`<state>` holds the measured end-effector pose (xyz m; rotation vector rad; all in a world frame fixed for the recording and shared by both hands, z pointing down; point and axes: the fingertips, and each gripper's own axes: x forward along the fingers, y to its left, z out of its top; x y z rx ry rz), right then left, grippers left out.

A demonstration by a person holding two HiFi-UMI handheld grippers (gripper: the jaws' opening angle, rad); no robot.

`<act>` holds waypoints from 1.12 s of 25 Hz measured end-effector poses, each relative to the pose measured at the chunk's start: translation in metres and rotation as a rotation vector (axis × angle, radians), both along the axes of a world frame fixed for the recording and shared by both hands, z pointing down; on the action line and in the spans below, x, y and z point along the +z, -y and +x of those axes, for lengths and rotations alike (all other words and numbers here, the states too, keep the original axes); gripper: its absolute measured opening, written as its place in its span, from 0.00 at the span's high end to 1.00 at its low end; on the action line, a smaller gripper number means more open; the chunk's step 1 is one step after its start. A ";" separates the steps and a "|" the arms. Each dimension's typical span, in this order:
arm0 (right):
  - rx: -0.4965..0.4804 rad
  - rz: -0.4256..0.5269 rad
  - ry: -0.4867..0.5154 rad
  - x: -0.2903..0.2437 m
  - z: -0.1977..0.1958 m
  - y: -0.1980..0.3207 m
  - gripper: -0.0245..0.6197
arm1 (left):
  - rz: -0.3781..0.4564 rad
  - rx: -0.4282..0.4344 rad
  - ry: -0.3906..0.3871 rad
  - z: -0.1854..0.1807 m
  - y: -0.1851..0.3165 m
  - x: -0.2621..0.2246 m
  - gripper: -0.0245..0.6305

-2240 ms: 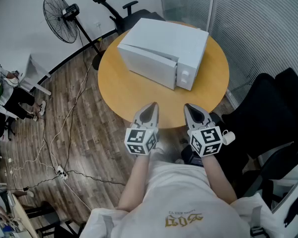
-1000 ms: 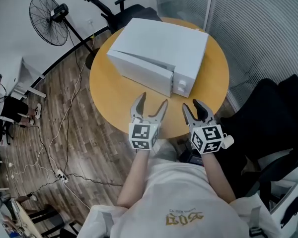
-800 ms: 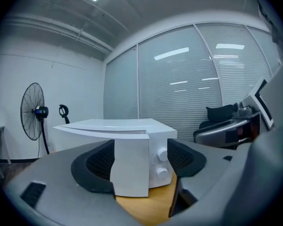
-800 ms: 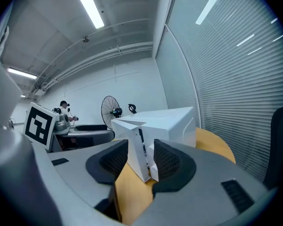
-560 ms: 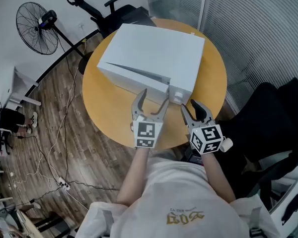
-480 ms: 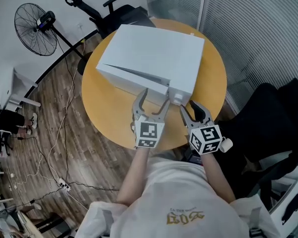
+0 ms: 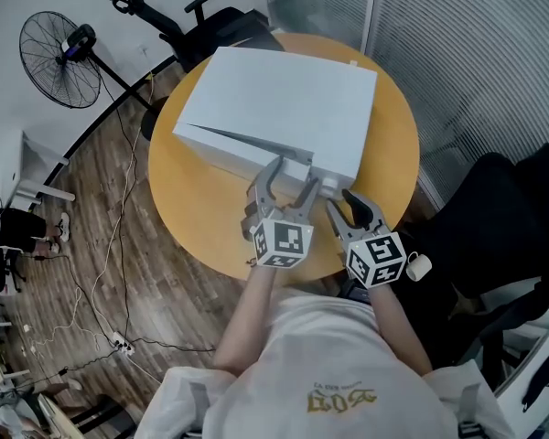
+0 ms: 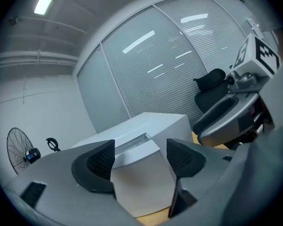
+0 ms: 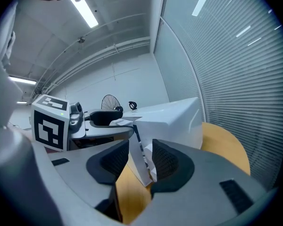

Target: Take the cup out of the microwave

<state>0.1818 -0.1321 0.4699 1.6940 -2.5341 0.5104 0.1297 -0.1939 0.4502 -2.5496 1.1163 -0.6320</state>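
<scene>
Both held open and empty, jaws just narrowed slightly: left gripper (image 7: 291, 174), right gripper (image 7: 340, 201), with microwave (image 7: 284, 99) directly ahead.

I am in an office meeting room. Glass partition walls (image 7: 476, 53) with slatted blinds and long ceiling tube lights (image 9: 87, 13) enclose a round wooden table (image 7: 188, 208). Black swivel chairs (image 7: 503, 208) stand around it. A pedestal fan (image 7: 53, 48) stands on wood-pattern flooring (image 7: 165, 300), where loose cables (image 7: 115, 218) trail.
</scene>
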 end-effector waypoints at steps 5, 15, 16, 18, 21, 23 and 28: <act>0.037 0.008 0.023 -0.003 0.007 -0.007 0.72 | 0.005 0.007 0.031 0.001 -0.001 0.005 0.51; 0.072 -0.003 0.013 -0.004 0.018 -0.025 0.73 | 0.004 -0.010 0.030 -0.003 -0.005 0.007 0.51; 0.069 -0.001 0.012 -0.004 0.017 -0.026 0.73 | 0.003 -0.013 0.028 -0.004 -0.006 0.007 0.51; 0.060 0.000 0.009 -0.005 0.013 -0.029 0.73 | 0.004 -0.016 0.024 -0.007 -0.010 0.007 0.51; 0.045 0.002 0.000 -0.004 0.007 -0.037 0.74 | 0.007 -0.024 0.022 -0.010 -0.019 0.007 0.51; 0.040 0.005 -0.010 -0.004 0.006 -0.042 0.74 | 0.009 -0.034 0.019 -0.013 -0.024 0.007 0.51; 0.032 0.009 -0.025 -0.006 -0.001 -0.049 0.75 | 0.013 -0.065 0.012 -0.030 -0.033 0.007 0.52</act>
